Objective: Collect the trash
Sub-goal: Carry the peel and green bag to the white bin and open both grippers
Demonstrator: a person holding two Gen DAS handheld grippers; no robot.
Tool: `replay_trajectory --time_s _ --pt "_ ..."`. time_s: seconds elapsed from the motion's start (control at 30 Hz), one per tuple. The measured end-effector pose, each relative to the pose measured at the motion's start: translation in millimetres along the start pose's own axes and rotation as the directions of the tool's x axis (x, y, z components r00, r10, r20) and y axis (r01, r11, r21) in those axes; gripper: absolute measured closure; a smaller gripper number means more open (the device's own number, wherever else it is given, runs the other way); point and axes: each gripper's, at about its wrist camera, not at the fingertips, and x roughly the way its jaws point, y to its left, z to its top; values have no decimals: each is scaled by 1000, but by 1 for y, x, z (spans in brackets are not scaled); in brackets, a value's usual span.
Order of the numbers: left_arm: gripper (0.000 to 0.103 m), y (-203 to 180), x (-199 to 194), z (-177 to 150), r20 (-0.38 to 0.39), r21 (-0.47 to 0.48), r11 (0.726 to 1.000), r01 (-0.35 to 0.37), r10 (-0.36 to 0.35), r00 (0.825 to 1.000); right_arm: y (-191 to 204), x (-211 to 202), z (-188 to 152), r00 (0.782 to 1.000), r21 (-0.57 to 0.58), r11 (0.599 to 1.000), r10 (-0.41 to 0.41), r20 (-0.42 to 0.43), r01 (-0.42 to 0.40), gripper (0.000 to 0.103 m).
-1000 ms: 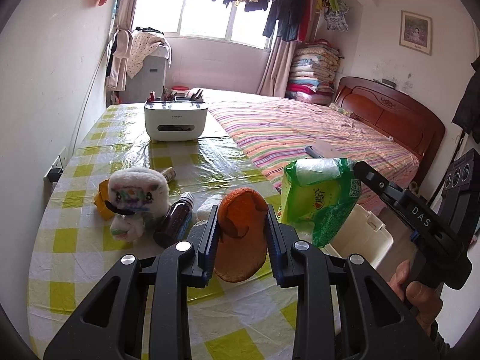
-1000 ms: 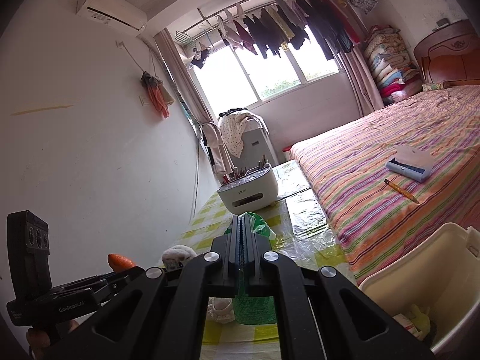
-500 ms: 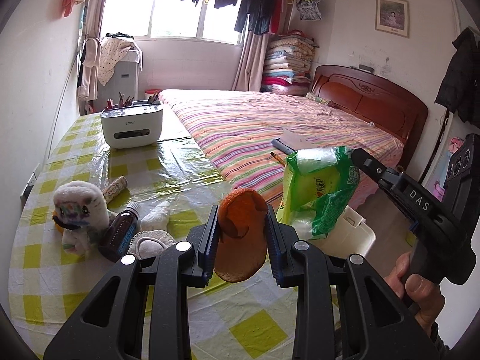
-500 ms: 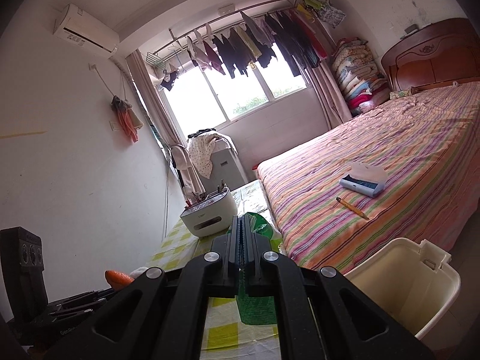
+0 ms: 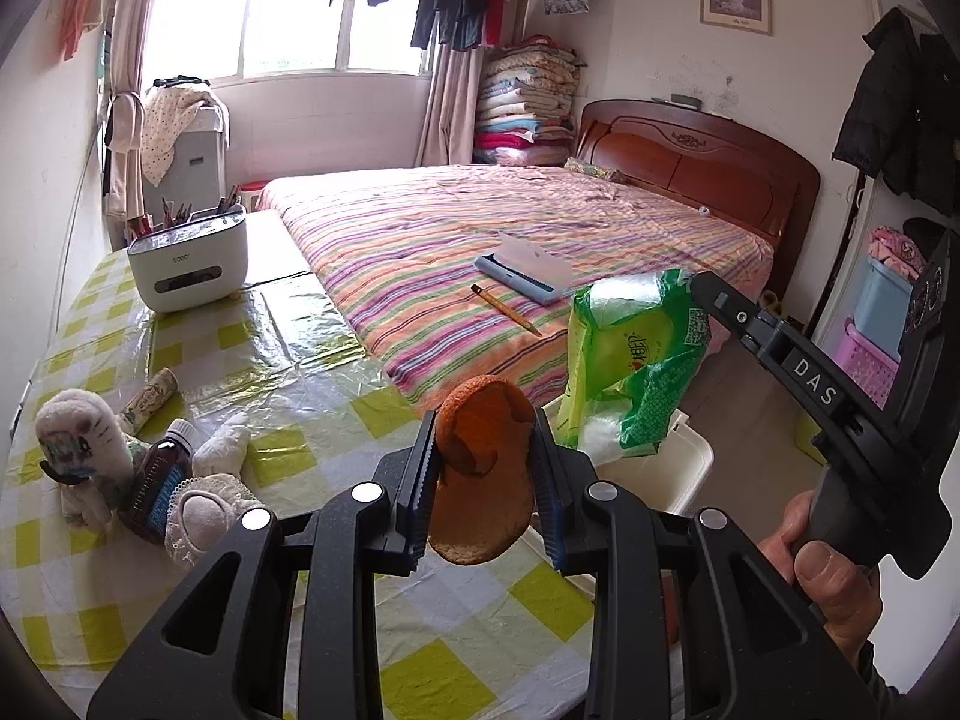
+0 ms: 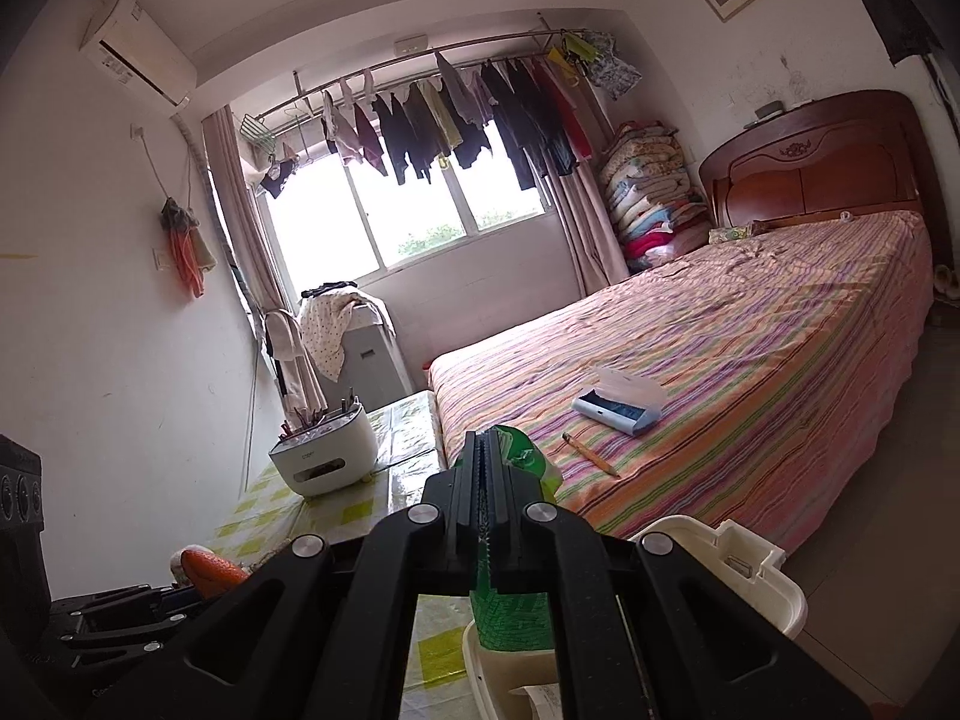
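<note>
Left gripper (image 5: 483, 474) pinching orange peel (image 5: 480, 480), right gripper (image 6: 483, 498) clamped on green bag (image 5: 633, 360), above white bin (image 6: 750, 576)

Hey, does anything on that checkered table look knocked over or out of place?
Yes. A brown medicine bottle lies tipped on its side among soft toys near the table's left edge, and a small tube lies flat beside them.

Tablecloth (image 5: 288, 354): glossy clear plastic film over check cloth, creased
Sponge (image 5: 480, 468): orange, rough matt fibre
Bag (image 5: 630, 360): thin green plastic film, shiny, crumpled
Bin (image 6: 732, 570): cream plastic, smooth
Bottle (image 5: 157, 489): brown, glossy, paper label
Headboard (image 5: 696, 162): polished wood
Bedspread (image 5: 480, 240): striped matt cloth
</note>
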Motion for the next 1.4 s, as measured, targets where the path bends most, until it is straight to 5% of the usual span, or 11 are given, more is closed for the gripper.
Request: replay_trajectory --time_s 0.33,0.8,0.83,0.87,0.93,1.17,1.3,1.4 --pt "75 -20 25 1 -42 13 999 40 -39 998 -23 6 -6 998 48 998 -24 -61 27 100" --pt "73 -41 60 5 -102 -50 985 165 -170 980 -68 -22 -2 981 293 941 -190 32 172 99" --pt "73 -43 63 6 -105 -51 984 168 -173 979 -70 -23 -2 979 298 936 -203 30 185 92" --pt "73 -45 66 7 -109 -49 985 168 -173 979 -71 -24 -2 976 304 932 -215 29 196 58" --pt "73 -49 72 8 -114 -47 985 167 -171 979 -75 -30 -3 972 335 922 -227 65 193 6" --pt "68 -59 92 7 -143 -46 981 187 -192 971 -81 -47 -3 959 372 910 -248 135 183 6" --pt "30 -63 90 6 -122 -25 983 182 -184 975 -84 -52 -4 954 406 895 -264 143 187 6" --pt "29 -60 81 7 -91 -17 985 169 -170 981 -87 -50 -3 957 413 892 -259 129 185 6"
